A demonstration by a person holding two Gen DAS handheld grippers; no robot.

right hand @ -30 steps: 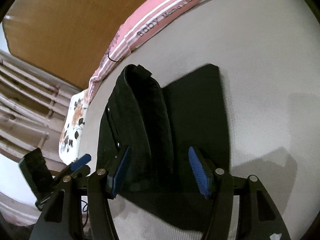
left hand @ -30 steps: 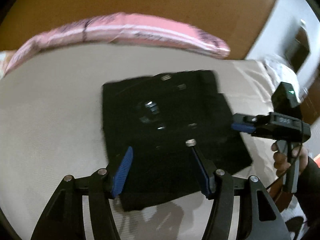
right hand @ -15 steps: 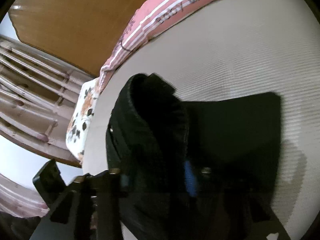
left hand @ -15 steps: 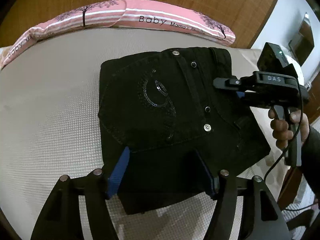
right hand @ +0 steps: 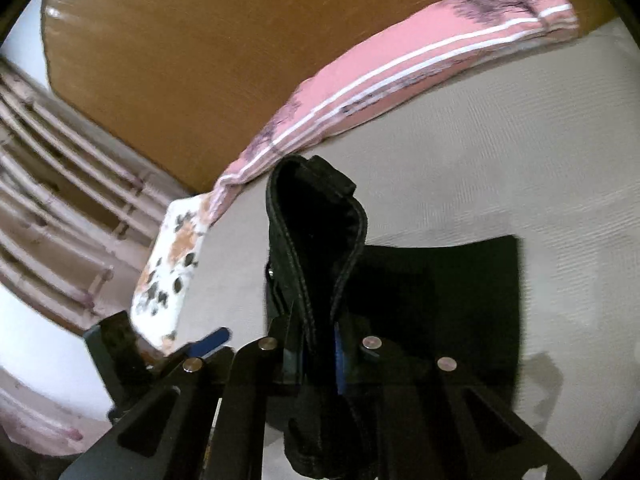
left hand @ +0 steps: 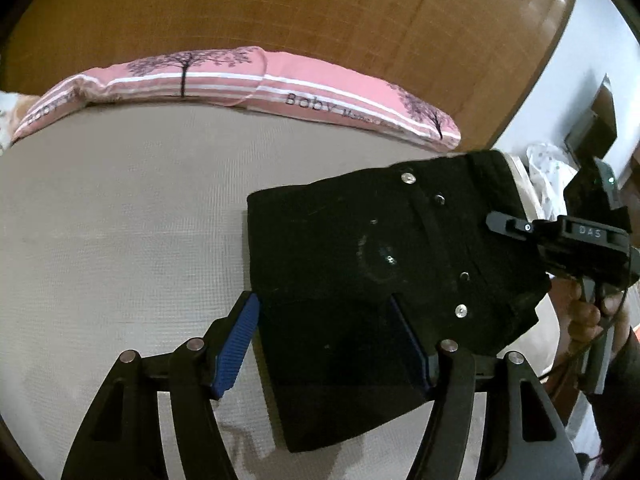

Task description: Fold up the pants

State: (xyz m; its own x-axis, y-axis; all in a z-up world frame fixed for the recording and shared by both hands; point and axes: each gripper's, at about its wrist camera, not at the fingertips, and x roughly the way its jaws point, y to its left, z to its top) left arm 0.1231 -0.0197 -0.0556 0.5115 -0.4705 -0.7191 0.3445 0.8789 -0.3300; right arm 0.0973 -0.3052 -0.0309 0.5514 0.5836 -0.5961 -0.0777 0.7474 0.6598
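1. The black pants (left hand: 372, 264) lie folded into a thick pad on the beige bed cover (left hand: 120, 220), right of centre in the left wrist view, with the pink bolster (left hand: 256, 80) well behind them near the top of the frame.
2. The right gripper (right hand: 320, 344) has its fingers pinched nearly together on the waistband end; in its own view that doubled edge stands up from the lower middle of the frame, while the rest lies flat to the right.
3. The left gripper (left hand: 332, 344) is spread wide and holds nothing. Its blue pads (left hand: 236, 344) straddle the near edge of the pad at the bottom of the frame.
4. The cloth looks like heavy denim with rivets: weighty, fairly stiff across seams, floppy elsewhere, not slippery or breakable.
5. I'd say the best hold is the thick stitched waistband, or a corner where all layers stack together.
6. A grip on only the top layer would probably let the lower ones slide out.
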